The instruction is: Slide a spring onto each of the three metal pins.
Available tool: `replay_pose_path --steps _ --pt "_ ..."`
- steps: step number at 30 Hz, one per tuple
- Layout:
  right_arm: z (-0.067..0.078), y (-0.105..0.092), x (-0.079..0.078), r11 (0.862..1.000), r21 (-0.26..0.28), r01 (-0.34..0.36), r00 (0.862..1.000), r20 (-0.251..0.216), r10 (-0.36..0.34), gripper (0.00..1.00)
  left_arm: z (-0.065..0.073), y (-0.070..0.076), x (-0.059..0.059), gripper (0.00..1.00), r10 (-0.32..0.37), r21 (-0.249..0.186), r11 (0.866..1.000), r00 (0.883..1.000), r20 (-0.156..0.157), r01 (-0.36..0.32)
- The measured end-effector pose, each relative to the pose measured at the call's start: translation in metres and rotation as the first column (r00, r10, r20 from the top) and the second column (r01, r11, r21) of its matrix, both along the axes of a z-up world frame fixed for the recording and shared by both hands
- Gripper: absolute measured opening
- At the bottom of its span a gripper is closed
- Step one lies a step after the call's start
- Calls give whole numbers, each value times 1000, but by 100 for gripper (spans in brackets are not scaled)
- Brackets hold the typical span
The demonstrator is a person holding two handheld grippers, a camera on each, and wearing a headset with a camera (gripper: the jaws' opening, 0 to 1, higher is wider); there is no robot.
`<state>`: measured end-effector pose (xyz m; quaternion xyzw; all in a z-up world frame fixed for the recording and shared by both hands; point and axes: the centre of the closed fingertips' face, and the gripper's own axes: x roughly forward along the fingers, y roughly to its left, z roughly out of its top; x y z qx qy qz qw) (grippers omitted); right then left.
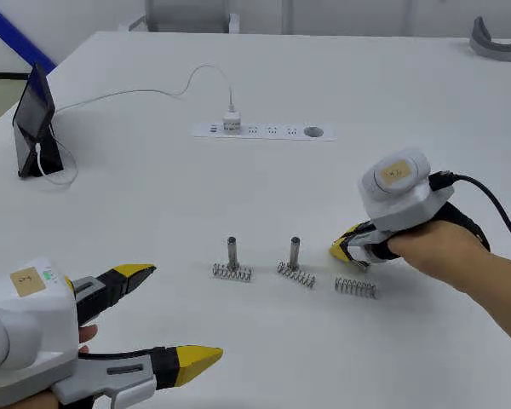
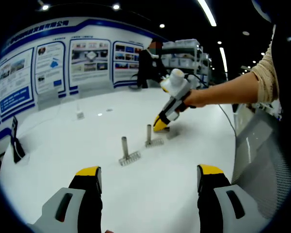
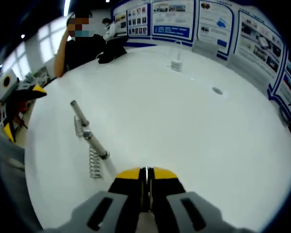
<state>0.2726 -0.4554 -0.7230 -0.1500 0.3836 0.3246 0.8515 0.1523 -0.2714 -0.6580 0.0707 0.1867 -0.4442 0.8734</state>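
— Where are the springs?

— Flat on the smooth white table (image 1: 366, 85). A thin coiled-wire spring (image 1: 296, 274) lies at the foot of the right pin (image 1: 295, 252). A second spring (image 1: 232, 272) lies left of it, by the other upright steel pin (image 1: 232, 251), and a third spring (image 1: 356, 288) lies to its right.

— The tongs?

— The right gripper (image 1: 341, 250), yellow tips pressed together, is just right of that pin. The left gripper (image 1: 183, 311) gapes wide, well left of it.

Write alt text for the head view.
The left pin and right pin stand upright on a white table, loose springs lying at their bases, a third spring further right. The right claw is shut, tip down near that spring; the left claw is open, nearest the camera.
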Motion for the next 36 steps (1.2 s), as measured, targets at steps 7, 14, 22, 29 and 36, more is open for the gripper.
replay_pose_path --steps 7,14,22,29,36 --pt "18 0 -4 998 56 21 1000 18 -22 9 0 -1 -1 82 -3 0 1000 1000 4 3" --pt "27 -3 -10 997 70 26 999 46 -29 9 3 -3 -3 82 -8 0 1000 1000 10 8" --pt "30 -9 -16 995 87 44 996 71 -50 9 5 -3 -4 82 -10 0 1000 1000 16 10" --pt "33 -15 -20 994 97 49 995 87 -58 9 6 -4 -4 82 -15 1 1000 1000 19 15" --pt "34 -19 -25 994 99 38 992 114 -49 9 7 -4 -5 82 -15 0 1000 1000 22 15"
